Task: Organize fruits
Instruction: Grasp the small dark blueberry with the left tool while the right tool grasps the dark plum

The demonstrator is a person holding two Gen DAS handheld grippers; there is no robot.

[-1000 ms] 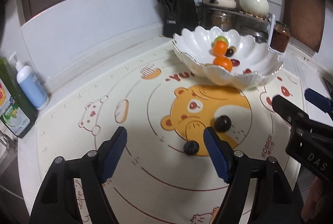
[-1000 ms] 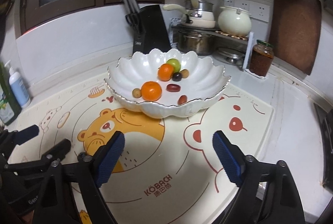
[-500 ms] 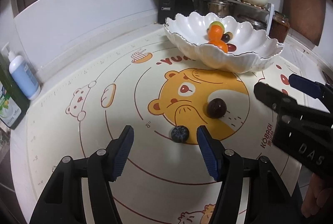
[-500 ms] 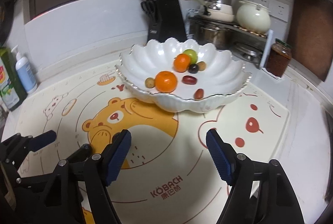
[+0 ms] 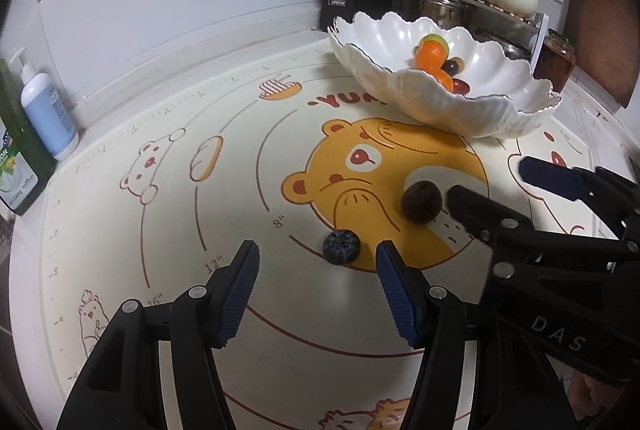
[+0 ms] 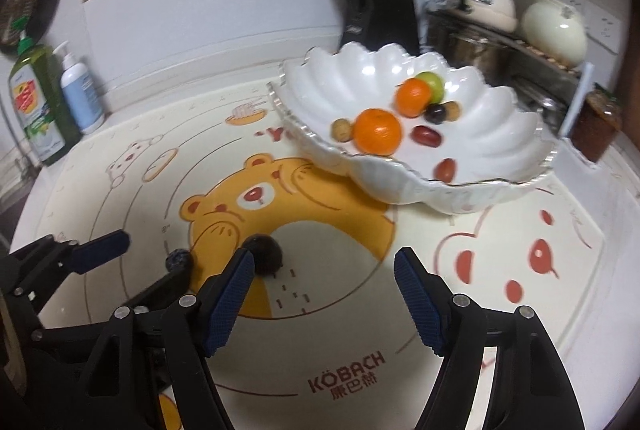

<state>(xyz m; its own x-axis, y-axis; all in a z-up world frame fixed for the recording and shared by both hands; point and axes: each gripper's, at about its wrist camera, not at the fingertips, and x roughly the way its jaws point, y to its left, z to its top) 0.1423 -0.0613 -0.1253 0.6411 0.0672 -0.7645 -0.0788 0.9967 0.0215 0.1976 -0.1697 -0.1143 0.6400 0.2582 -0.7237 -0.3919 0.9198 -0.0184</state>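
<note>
Closing in: my left claw (image 5: 316, 288) has narrowed, half-open, empty, blueberry (image 5: 341, 247) just ahead; right claw (image 6: 322, 296) narrowing, probably empty, beside the plum (image 6: 265, 254).

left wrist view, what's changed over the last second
Both hand-held grippers came down toward the mat and their jaws have been closing, nothing gripped. The left hand-held gripper now lines up on the blueberry, which lies just ahead of its tips. The right hand-held gripper swung in beside the dark round fruit. Both fruits and the bowl stayed put.
</note>
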